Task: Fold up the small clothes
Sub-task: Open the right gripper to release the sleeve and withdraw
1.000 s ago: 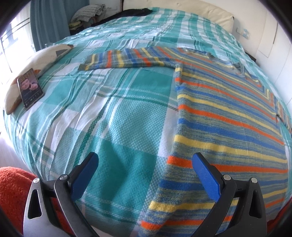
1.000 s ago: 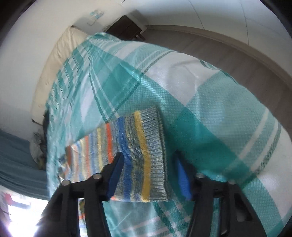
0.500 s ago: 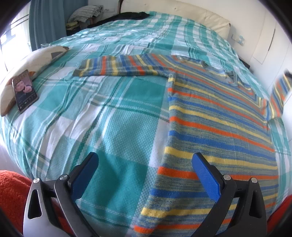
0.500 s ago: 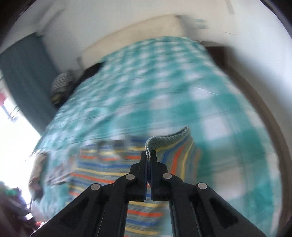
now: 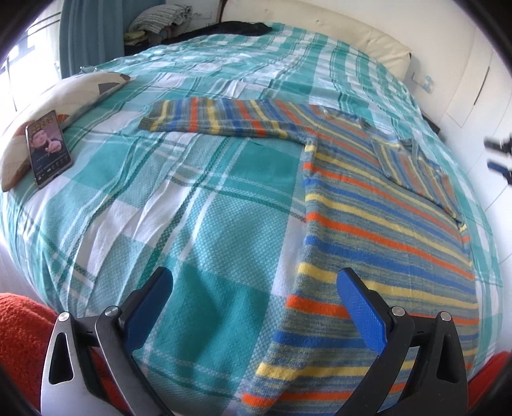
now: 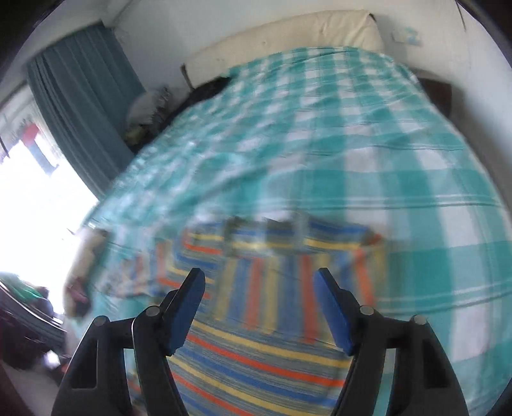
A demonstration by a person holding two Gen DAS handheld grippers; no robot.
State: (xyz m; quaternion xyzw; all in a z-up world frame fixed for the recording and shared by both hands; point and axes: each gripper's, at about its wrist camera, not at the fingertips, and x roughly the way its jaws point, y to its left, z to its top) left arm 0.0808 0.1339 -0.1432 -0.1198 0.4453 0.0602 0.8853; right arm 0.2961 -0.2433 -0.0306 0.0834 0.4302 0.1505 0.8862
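Observation:
A striped sweater (image 5: pixel 377 230) in blue, yellow, orange and grey lies flat on the teal plaid bedspread (image 5: pixel 198 224). Its left sleeve (image 5: pixel 217 118) stretches out to the left. Its right sleeve (image 5: pixel 412 169) lies folded over the chest. My left gripper (image 5: pixel 252 297) is open and empty above the sweater's lower left hem. My right gripper (image 6: pixel 259 307) is open and empty, hovering over the folded sleeve (image 6: pixel 288 288) in its blurred view; it also shows at the right edge of the left wrist view (image 5: pixel 499 153).
A phone (image 5: pixel 48 147) leans on a cream pillow (image 5: pixel 64 105) at the bed's left. A cream headboard (image 5: pixel 320 35), a teal curtain (image 6: pixel 83 105) and piled clothes (image 5: pixel 156 22) stand at the far end. Orange fabric (image 5: pixel 22 336) lies at the near left.
My right gripper took hold of the right sleeve's cuff, carried it over the sweater's chest and let it go; it is now open. My left gripper stayed open, drifting slightly.

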